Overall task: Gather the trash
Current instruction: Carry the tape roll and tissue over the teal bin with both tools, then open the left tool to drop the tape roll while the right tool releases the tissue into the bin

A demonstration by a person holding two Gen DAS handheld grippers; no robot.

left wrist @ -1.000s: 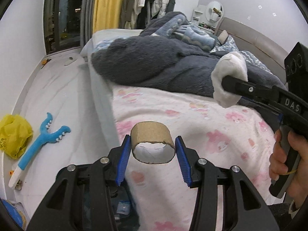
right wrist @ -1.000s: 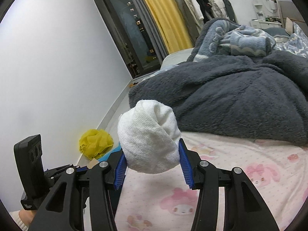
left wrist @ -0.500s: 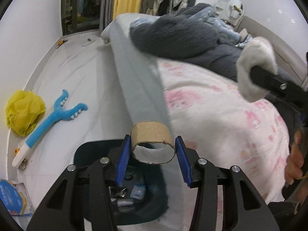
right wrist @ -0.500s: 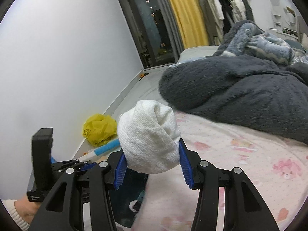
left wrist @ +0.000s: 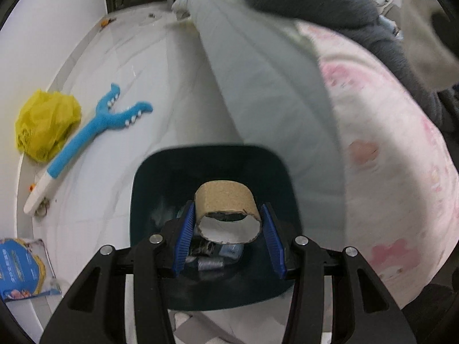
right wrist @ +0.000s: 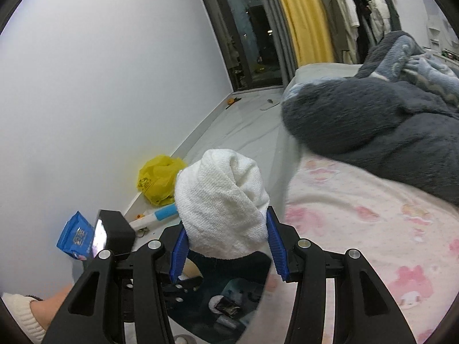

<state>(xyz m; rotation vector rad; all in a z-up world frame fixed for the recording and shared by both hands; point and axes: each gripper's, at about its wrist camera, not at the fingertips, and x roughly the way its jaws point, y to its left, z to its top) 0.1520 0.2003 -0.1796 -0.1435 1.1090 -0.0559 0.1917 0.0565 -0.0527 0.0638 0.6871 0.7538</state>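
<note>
White floor [left wrist: 137, 66] left, pink-sheeted bed [left wrist: 401, 172] right. Left gripper [left wrist: 228, 226] clamps a cardboard tube [left wrist: 226, 200] over the dark bin [left wrist: 258, 166]; right gripper [right wrist: 226, 235] pinches a white cloth [right wrist: 221, 200]. The bin's contents look blurred.

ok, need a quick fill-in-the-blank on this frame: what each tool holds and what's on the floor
1. The left tool is shut on a cardboard ____.
2. The right tool is shut on a wad of ____ cloth.
3. The dark bin stands on the floor beside the ____.
4. The crumpled plastic bag by the wall is ____.

Missing words: tube; white; bed; yellow
</note>
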